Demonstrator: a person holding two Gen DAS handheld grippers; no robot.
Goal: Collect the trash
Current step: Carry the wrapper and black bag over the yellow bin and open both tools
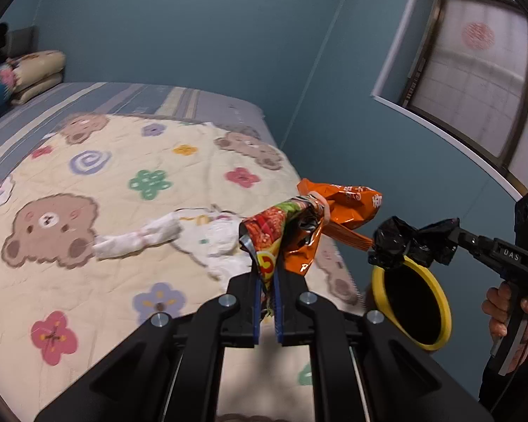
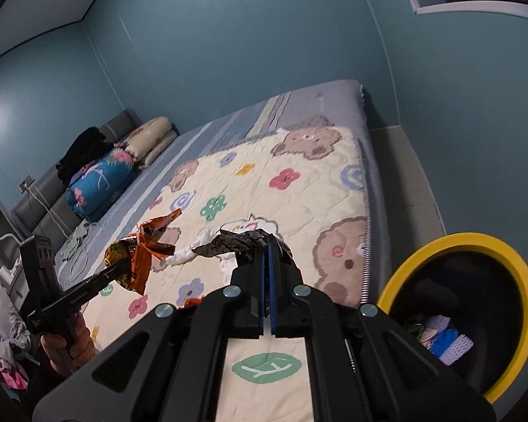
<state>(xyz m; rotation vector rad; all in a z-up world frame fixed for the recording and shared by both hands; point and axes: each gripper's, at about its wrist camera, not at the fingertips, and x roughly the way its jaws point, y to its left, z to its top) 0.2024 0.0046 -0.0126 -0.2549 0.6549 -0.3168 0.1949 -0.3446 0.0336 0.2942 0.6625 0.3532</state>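
Two grippers are held up over a bed [image 1: 88, 112], each clamped on a piece of trash. The left gripper [image 1: 268, 281] is closed tight on a bunch of snack wrappers [image 1: 285, 225]: a red and green printed packet is pinched between its blue pads, and a crumpled orange packet (its print is blurred) hangs just behind it. From the right wrist view the same wrappers [image 2: 137, 256] are seen at the tip of the left gripper [image 2: 121, 269], raised above the bed's near side, with a hand [image 2: 70, 343] wrapped around the handle.

The right gripper [image 2: 266, 270] is also fully closed, and a wad of crumpled black plastic [image 2: 243, 242] is gripped between its pads. In the left wrist view that black plastic [image 1: 408, 242] is seen at the right gripper's [image 1: 450, 237] tip, beyond the bed's edge and directly above a bin.

The bin [image 2: 521, 270] has a yellow rim and a dark inside, and is set on the floor just beside the bed's near corner. Some trash is already lying in it: pale purple, blue and pink scraps can be made out at the bottom. In the left wrist view its rim [image 1: 440, 288] is partly covered by the black plastic.

A white crumpled tissue [image 1: 179, 235] is left lying on the bed's bear-and-flower quilt [image 1: 105, 183], near the edge closest to the grippers. Folded bedding [image 2: 130, 154] is stacked at the bed's head.
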